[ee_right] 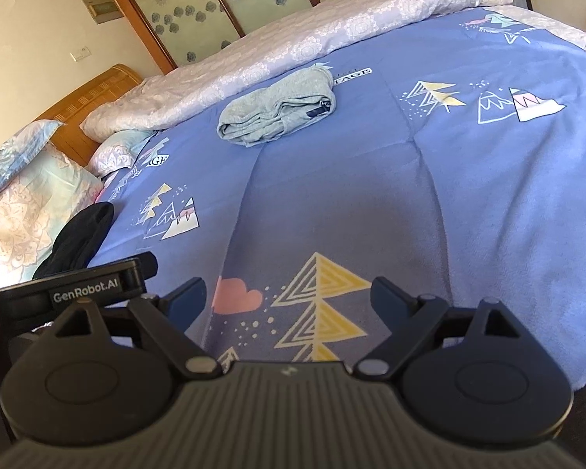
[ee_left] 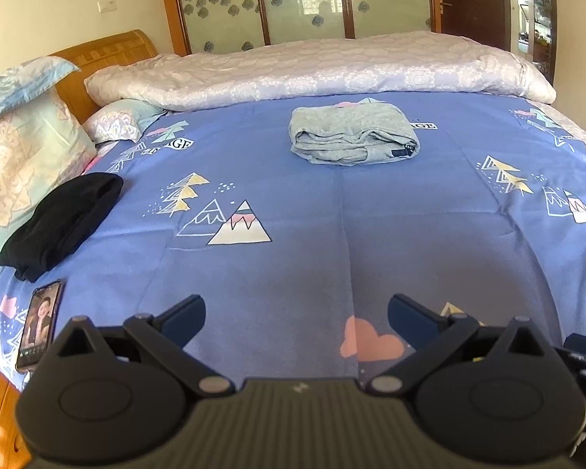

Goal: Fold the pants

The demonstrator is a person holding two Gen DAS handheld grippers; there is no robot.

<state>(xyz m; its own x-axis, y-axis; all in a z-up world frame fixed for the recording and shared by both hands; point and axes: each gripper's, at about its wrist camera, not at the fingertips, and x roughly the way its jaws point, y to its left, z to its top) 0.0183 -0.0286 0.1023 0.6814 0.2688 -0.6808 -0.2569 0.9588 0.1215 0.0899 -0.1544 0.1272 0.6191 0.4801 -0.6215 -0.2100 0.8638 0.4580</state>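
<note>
Grey pants (ee_left: 353,135) lie folded on the blue bedsheet (ee_left: 312,242), 12 o'clock of the left gripper (ee_left: 296,314), well apart. Right gripper (ee_right: 288,300): pants at 11 o'clock. Both grippers spread, holding nothing.

Grey pants (ee_left: 353,136) (ee_right: 277,107): folded into a compact, roughly rectangular bundle of several stacked layers. Layer edges face the cameras. A small dark label shows at the near right corner. The bundle lies flat on the blue patterned bedsheet (ee_left: 332,234) (ee_right: 371,195), mid-bed.
</note>
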